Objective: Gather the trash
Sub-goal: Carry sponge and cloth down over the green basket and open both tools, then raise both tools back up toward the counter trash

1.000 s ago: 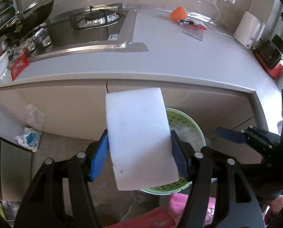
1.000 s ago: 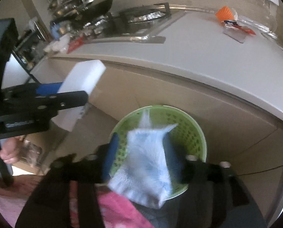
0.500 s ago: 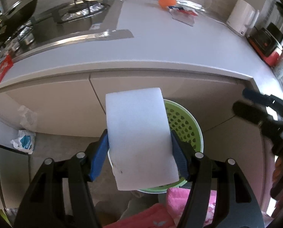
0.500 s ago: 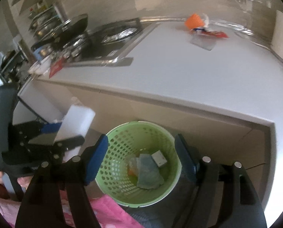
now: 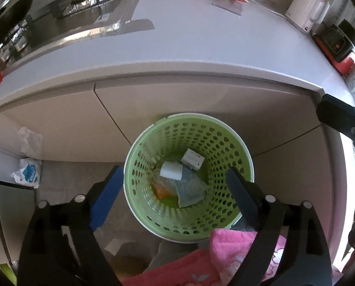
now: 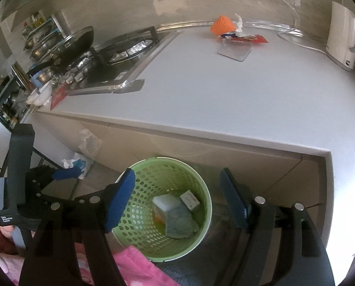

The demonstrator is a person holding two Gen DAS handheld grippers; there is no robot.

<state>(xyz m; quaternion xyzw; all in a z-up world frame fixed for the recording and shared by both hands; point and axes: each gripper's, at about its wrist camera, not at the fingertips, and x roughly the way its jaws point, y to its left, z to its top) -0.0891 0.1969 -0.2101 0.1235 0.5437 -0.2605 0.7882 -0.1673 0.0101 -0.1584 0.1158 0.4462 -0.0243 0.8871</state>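
1. Bin (image 5: 189,217): green perforated plastic, on the floor against the cabinet front below the bench (image 5: 201,54). Already in it: white block (image 5: 171,171), small white box (image 5: 192,159), pale blue cloth (image 5: 190,189), something orange (image 5: 160,190) underneath.
2. Left tool (image 5: 175,195): over the bin, pointing down into it, jaws opening, nothing between them. Block lies in the bin below it.
3. Right tool (image 6: 177,200): also over the bin, jaws spread, empty.
4. Trash left on the bench, far back by the wall: orange cup (image 6: 222,26), crumpled tissue (image 6: 239,23), red wrapper (image 6: 251,38), clear flat sheet (image 6: 234,53). All close together, the wrapper partly on the sheet.
5. Handling, my read:
   - Cup looks light and thin-walled, on its side; pinch across the rim or body, gently, it may crush or roll.
   - Tissue is soft and weightless; grab the bunched middle.
   - Wrapper is a light, slippery film; take it at a raised edge or crumpled fold.
   - Sheet looks stiff, flat and smooth, the hardest pick; probably slide it to the bench edge or lift one corner first.
6. More possible trash on the floor left of the bin: white-blue bag (image 5: 27,172), crumpled. Soft; pinch any fold.
7. Writing: print on the wrapper and on the box, both too small to read. Small label on the left tool body in the right view, illegible. No brand readable on the white kettle (image 6: 344,40).
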